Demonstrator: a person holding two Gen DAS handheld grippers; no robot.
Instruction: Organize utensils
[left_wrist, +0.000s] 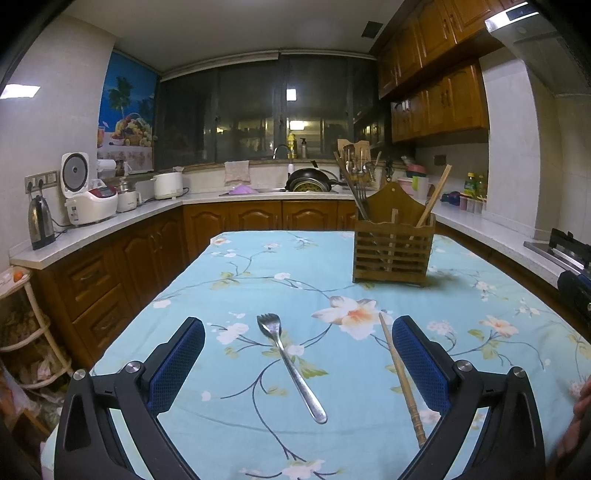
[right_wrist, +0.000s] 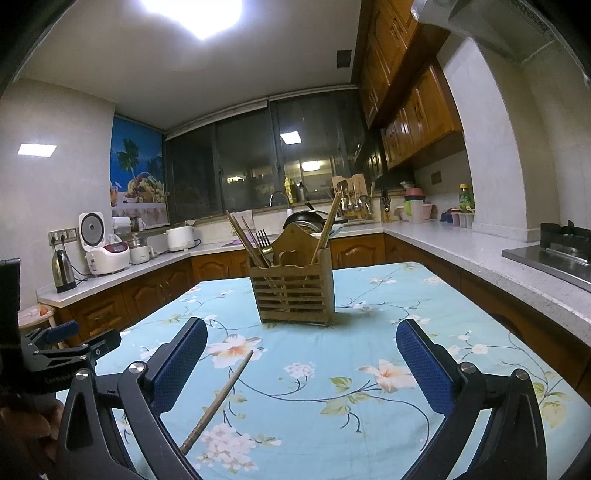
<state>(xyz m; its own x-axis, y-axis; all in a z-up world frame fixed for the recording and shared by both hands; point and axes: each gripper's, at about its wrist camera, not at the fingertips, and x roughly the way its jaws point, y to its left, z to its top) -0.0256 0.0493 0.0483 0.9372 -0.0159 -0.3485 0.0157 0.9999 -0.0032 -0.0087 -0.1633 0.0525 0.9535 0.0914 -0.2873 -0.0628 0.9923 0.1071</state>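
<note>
A metal fork (left_wrist: 290, 365) lies on the flowered blue tablecloth (left_wrist: 280, 258), tines away from me, between the fingers of my open left gripper (left_wrist: 298, 328). A wooden chopstick (left_wrist: 400, 378) lies just inside that gripper's right finger. The same chopstick (right_wrist: 218, 398) shows near the left finger of my open right gripper (right_wrist: 301, 334), which holds nothing. A slatted wooden utensil holder (left_wrist: 393, 247) stands farther back on the table, with forks and chopsticks upright in it. In the right wrist view the holder (right_wrist: 295, 288) is straight ahead.
Kitchen counters (left_wrist: 110, 225) wrap around the table, with a kettle (left_wrist: 40, 223), rice cookers and a sink with a wok (left_wrist: 312, 180). A stove (right_wrist: 554, 251) sits on the right counter. The left gripper's body (right_wrist: 55, 350) shows at the right wrist view's left edge.
</note>
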